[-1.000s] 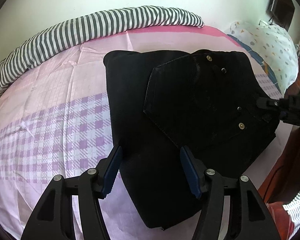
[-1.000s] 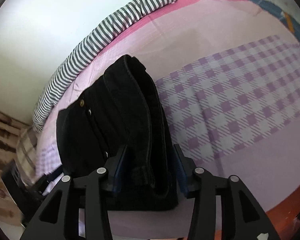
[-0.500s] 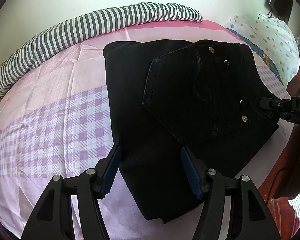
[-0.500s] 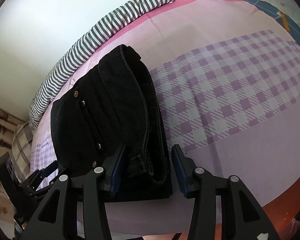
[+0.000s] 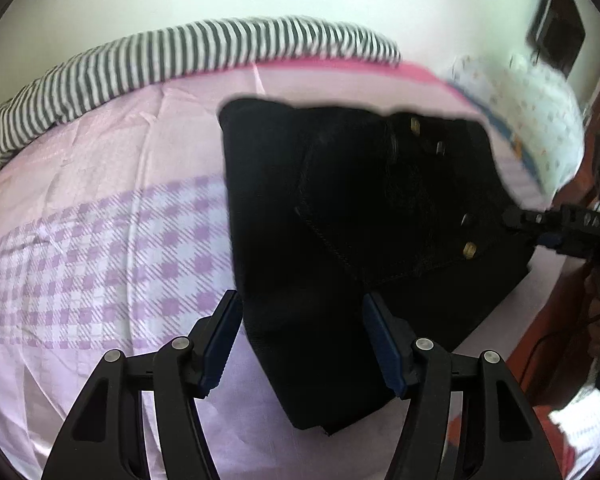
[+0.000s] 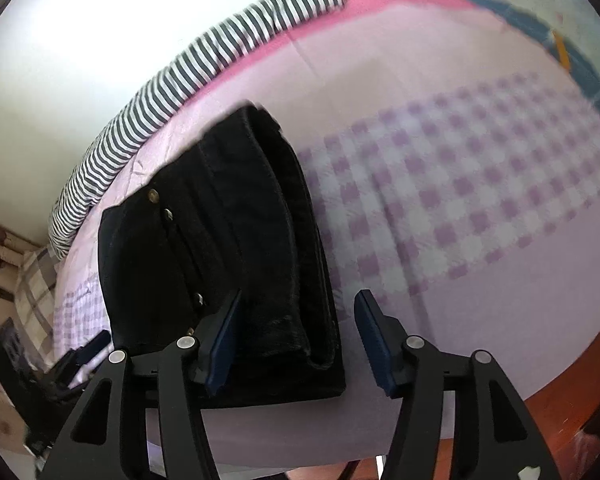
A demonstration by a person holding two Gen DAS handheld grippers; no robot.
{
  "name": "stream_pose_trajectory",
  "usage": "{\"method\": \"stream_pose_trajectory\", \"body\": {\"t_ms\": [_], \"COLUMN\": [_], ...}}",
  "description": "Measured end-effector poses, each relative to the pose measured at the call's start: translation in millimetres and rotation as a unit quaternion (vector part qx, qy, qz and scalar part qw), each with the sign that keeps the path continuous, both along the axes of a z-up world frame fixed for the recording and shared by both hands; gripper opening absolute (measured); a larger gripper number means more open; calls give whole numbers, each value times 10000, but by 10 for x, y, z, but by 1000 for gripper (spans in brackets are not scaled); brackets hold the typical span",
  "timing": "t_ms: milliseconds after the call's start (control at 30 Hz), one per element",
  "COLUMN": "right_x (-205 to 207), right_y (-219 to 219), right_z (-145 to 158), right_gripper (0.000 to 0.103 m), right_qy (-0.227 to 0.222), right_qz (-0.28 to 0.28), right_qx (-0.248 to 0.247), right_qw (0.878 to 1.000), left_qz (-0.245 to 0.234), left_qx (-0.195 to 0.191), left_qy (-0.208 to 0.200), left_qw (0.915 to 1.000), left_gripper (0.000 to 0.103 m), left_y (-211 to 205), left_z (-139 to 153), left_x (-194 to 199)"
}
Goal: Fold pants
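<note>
On the bed [image 5: 100, 208], near its edge, the black pants [image 5: 340, 240] lie folded into a thick stack. Letting go cleanly matters now, I think: both tongs should back off without dragging the layers. The right tongs [image 6: 296, 336] are opening, the folded edge between them unpinched. The left tongs [image 5: 300, 344] stand spread over a corner, holding nothing
</note>
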State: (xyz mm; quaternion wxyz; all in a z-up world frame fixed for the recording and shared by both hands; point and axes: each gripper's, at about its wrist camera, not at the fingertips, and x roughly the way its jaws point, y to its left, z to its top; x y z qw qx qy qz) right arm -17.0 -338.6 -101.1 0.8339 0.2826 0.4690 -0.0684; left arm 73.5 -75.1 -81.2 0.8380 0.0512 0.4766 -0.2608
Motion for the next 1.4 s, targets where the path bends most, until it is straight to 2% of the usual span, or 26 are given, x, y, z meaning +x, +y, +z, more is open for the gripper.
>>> {"method": "stream_pose_trajectory", "body": {"t_ms": [133, 233, 367, 533, 700, 933, 1133, 1233, 1400], "right_x": [59, 234, 522, 773, 958, 1066, 1059, 1033, 743], "right_y": [62, 126, 244, 409, 468, 359, 354, 371, 379], "right_z": [358, 501, 538, 553, 449, 245, 118, 146, 315], "right_gripper": [54, 54, 54, 53, 53, 53, 53, 53, 53], "right_qy": [-407, -541, -580, -586, -435, -212, -103, -120, -183], "right_qz": [137, 341, 604, 970, 1199, 1240, 1253, 1278, 1218], "right_qx": [-676, -873, -1069, -1384, -1784, -1651, -1515, -1556, -1545], "right_qw": [9968, 9941, 9907, 9839, 9757, 9782, 9804, 9794, 9803], "left_qz": [175, 278, 129, -99, -379, -574, -485, -412, -235], "left_qx": [-315, -449, -684, -633, -477, -228, -272, -224, -486], "left_qy": [-292, -228, -279, -362, -191, -45, 85, 61, -74], "left_qw": [9989, 9983, 9972, 9973, 9980, 9981, 9984, 9989, 9985], "left_gripper": [63, 63, 63, 63, 63, 63, 63, 63, 63], "left_y": [157, 169, 51, -200, -393, -471, -480, -518, -365], "left_z": [191, 248, 354, 389, 210, -29, -183, -148, 88], "left_x": [133, 342, 601, 876, 1192, 1373, 1425, 1436, 1257]}}
